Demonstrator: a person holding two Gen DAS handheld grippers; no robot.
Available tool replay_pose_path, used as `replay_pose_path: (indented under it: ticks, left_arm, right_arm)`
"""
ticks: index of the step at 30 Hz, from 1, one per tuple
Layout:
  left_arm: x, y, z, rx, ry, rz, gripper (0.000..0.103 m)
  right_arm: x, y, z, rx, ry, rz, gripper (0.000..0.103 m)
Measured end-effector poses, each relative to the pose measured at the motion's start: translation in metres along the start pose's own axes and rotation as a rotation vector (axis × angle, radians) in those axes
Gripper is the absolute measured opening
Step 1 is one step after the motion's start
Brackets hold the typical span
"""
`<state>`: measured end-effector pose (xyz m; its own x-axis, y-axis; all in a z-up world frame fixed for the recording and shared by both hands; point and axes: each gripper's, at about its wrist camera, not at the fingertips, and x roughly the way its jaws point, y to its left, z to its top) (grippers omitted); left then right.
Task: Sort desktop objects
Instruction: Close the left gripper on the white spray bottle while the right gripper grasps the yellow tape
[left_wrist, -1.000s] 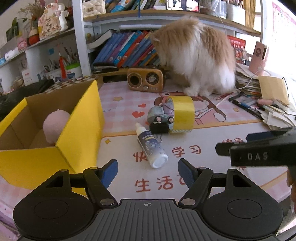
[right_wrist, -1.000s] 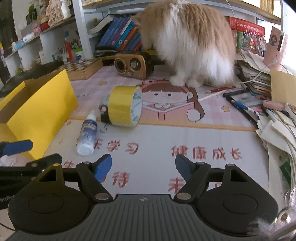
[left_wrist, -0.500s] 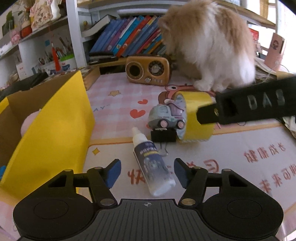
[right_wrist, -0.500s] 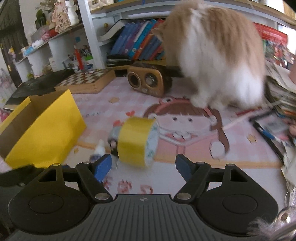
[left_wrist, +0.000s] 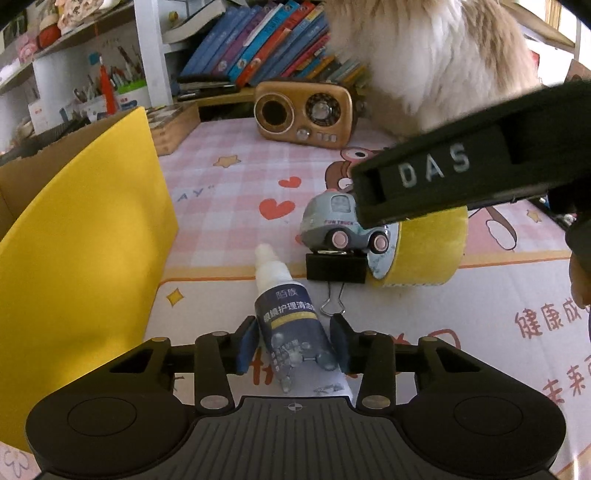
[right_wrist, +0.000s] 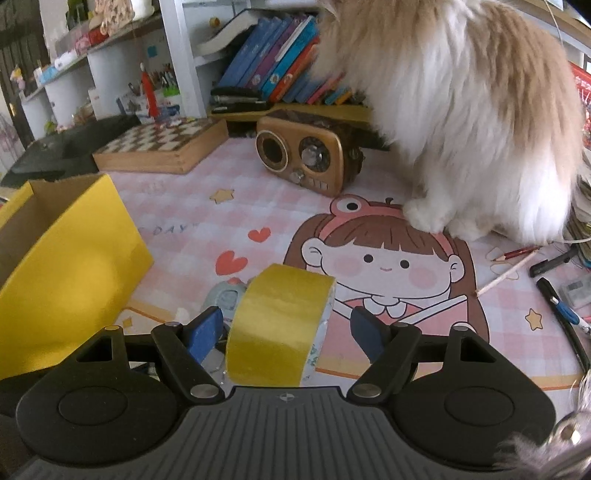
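So the whole thing hinges on two line-ups; the left tongs (left_wrist: 293, 347) have the little cleaner bottle (left_wrist: 286, 314) lying flat on the worktop (left_wrist: 443, 332) right between their blue pads, long axis running pretty much straight away from the camera, cap end pointing off toward the toy truck (left_wrist: 341, 225); the pads sit just off either side of the label, close but I can't swear they're touching, so I'd call them part-way open and not gripping yet.

The right tongs (right_wrist: 286, 330) are doing the same with the yellow tape roll (right_wrist: 277, 325); the roll stands on its edge, hole axis crosswise between the fingers, and there's a clear gap on the right-hand side, so wide open, holding nothing; each hand is obviously nearest its own thing.

The yellow box (left_wrist: 85, 236) sits well off to the left of both, which I'd guess is where this stuff ends up.

View differences: the left camera shows a black binder clip (left_wrist: 336, 267) butted against the roll and the truck just behind it; from the right camera the clip is hidden and the truck is only a sliver peeking out left of the roll; the right one, though, shows the cat (right_wrist: 461, 110) parked on the mat past the roll; worth keeping an eye on, I reckon.
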<state>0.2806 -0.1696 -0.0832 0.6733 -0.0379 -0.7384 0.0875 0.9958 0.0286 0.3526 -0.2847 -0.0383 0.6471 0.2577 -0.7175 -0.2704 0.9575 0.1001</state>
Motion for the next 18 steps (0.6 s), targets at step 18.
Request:
replay_pose_path:
  ticks: [18]
  left_arm:
    - [-0.043, 0.020, -0.001, -0.089, -0.031, -0.053, 0.031]
  right_arm:
    - [-0.024, -0.015, -0.013, -0.046, -0.005, -0.035, 0.038]
